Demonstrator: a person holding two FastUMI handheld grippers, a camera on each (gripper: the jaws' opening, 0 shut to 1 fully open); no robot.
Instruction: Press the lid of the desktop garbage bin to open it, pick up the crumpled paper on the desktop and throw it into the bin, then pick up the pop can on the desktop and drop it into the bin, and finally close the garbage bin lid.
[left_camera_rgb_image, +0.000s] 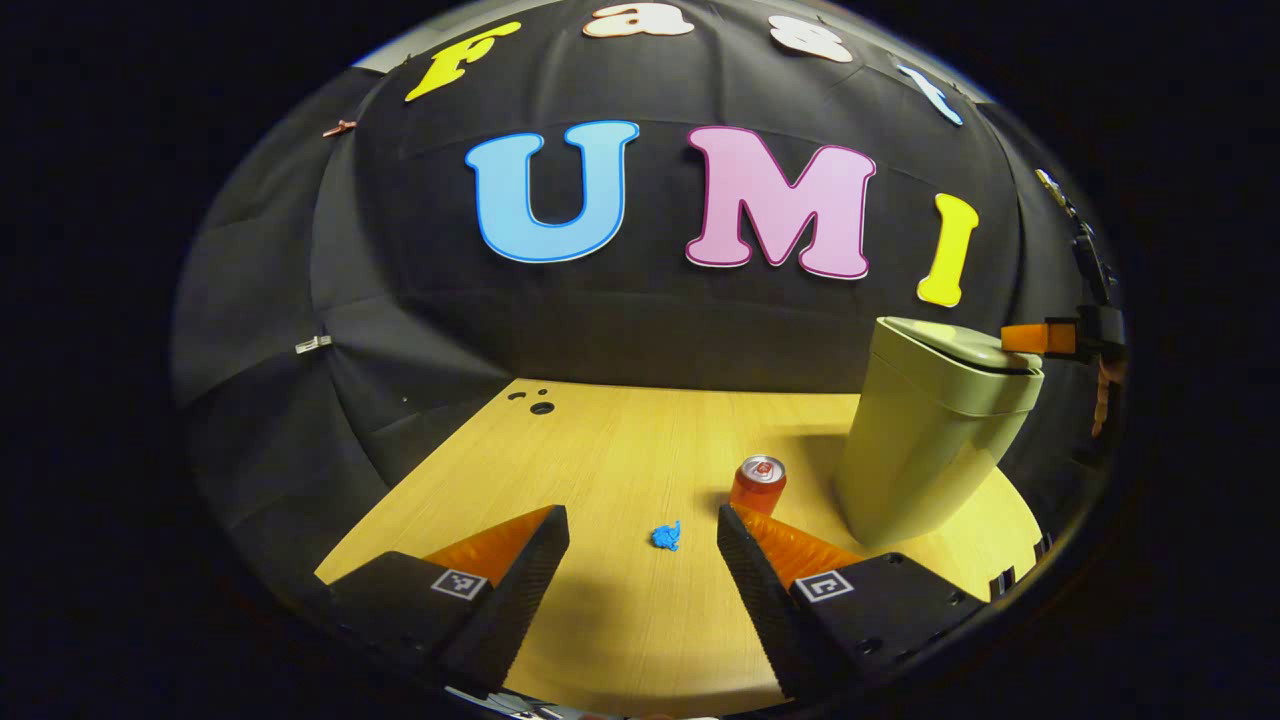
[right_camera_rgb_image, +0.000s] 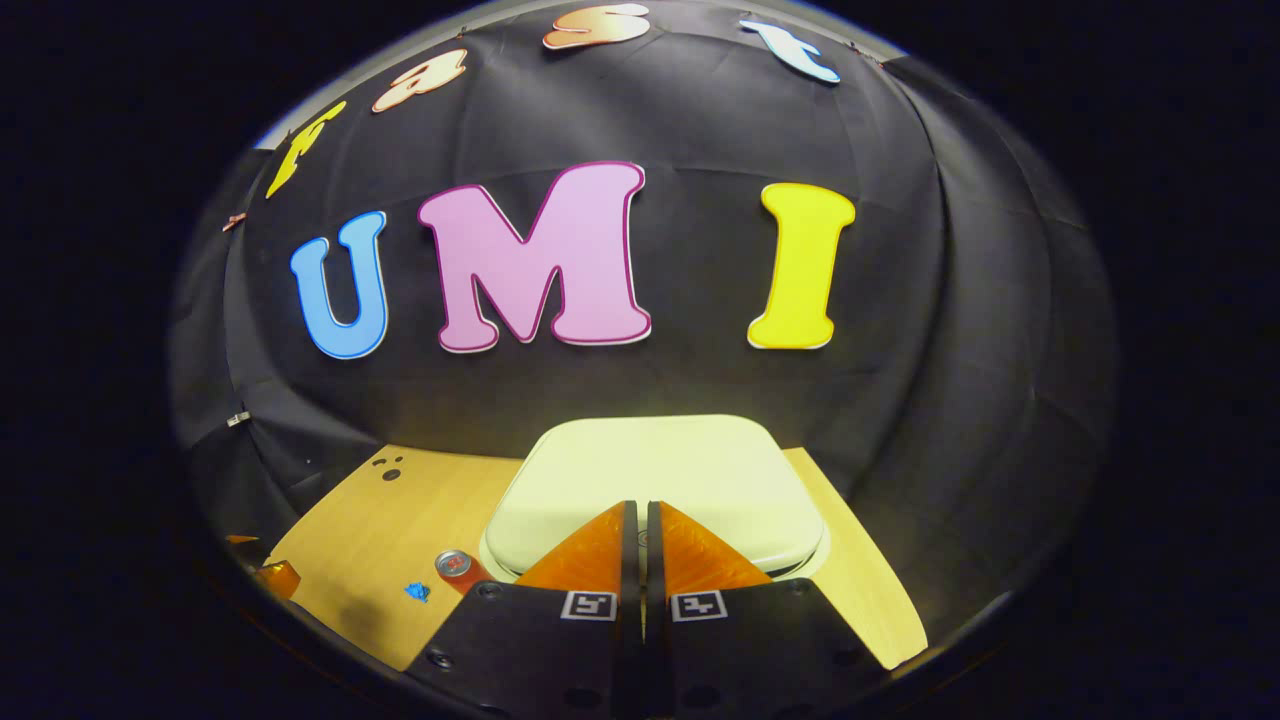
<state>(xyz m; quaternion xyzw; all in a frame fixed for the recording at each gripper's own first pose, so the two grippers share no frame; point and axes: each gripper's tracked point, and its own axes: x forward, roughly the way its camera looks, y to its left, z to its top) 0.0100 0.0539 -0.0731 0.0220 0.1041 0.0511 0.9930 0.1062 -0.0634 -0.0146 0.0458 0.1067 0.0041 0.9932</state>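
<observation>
A pale green desktop bin (left_camera_rgb_image: 925, 440) stands on the right of the wooden desk (left_camera_rgb_image: 600, 450), its lid (right_camera_rgb_image: 660, 480) down. My right gripper (right_camera_rgb_image: 640, 515) is shut, its fingertips right over the lid's near part; whether they touch it I cannot tell. That same gripper (left_camera_rgb_image: 1045, 337) shows at the lid's right edge in the left gripper view. A red pop can (left_camera_rgb_image: 758, 484) stands upright left of the bin. A small blue crumpled paper (left_camera_rgb_image: 667, 537) lies in front of it. My left gripper (left_camera_rgb_image: 643, 530) is open just above the desk, the paper between its fingertips and slightly ahead.
The can (right_camera_rgb_image: 458, 568) and the paper (right_camera_rgb_image: 417, 592) appear low left in the right gripper view. Small dark holes (left_camera_rgb_image: 535, 402) mark the desk's far left corner. Black cloth walls close the desk at the back and sides.
</observation>
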